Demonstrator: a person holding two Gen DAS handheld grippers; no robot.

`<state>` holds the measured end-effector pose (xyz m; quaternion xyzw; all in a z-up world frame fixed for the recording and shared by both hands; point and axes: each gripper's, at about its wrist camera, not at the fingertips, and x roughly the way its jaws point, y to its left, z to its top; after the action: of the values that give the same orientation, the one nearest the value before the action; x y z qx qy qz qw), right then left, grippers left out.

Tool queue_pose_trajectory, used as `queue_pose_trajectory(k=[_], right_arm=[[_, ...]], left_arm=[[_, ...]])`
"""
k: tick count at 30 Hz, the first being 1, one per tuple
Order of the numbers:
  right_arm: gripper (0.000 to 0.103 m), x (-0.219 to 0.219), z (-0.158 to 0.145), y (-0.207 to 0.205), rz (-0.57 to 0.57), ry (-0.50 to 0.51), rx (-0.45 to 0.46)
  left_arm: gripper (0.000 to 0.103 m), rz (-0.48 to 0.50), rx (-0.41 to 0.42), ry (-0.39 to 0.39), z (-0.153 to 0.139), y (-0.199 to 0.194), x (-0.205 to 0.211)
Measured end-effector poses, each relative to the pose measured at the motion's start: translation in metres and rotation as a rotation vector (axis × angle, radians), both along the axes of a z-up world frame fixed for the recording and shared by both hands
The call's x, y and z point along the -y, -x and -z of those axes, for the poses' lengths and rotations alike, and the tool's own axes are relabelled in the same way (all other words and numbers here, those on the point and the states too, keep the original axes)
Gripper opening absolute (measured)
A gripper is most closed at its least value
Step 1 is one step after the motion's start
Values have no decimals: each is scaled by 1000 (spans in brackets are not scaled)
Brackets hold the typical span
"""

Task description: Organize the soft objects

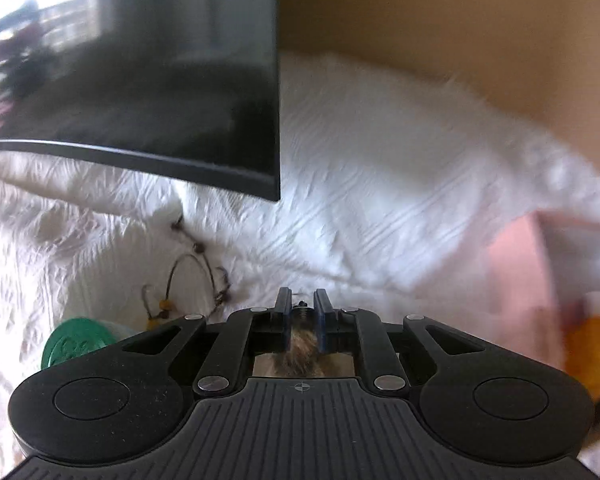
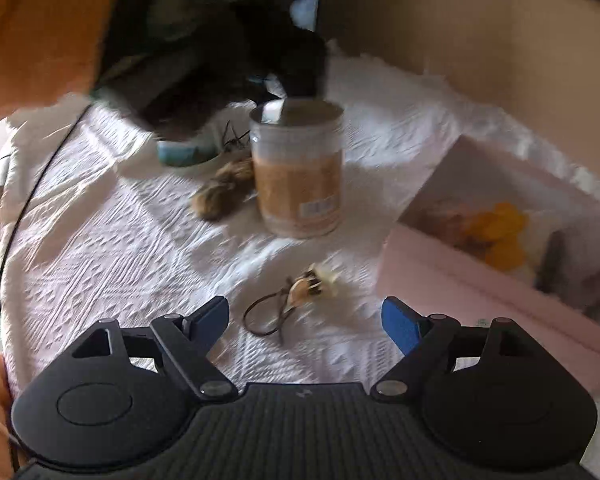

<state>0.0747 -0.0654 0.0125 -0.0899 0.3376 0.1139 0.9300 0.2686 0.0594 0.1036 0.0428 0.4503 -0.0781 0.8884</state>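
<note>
My left gripper has its jaws narrowed on a tuft of brown fur, a soft furry piece that shows between the pads and below them. In the right wrist view a brown furry piece sits beside a tan jar, under the dark blurred shape of the left gripper. My right gripper is open above the white cloth with nothing between its blue pads. Just ahead of it lies a brown hair tie with a cream flower.
A pink box with yellow soft things stands at the right. A green lid and beaded hair ties lie on the cloth. A black screen hangs over the left; a cardboard wall stands behind.
</note>
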Motion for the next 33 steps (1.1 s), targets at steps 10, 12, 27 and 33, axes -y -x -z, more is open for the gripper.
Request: queue_pose_trajectory(k=[10,12,27,33], right_arm=[[84,-7,-7,-5,108,-22,7],[83,-14,-4,-10,109,-7,-6],[4,-52,-64,-59,71,-3,-111],[4,-68,-168,-73,5,-8,76]], left_arm=[[13,23,152,225,-27,57,-63],[13,36,161,248,-27,66,-76],[13,119,293,341,-74,84,-126],[13,180,416,389,-137,83,-125]])
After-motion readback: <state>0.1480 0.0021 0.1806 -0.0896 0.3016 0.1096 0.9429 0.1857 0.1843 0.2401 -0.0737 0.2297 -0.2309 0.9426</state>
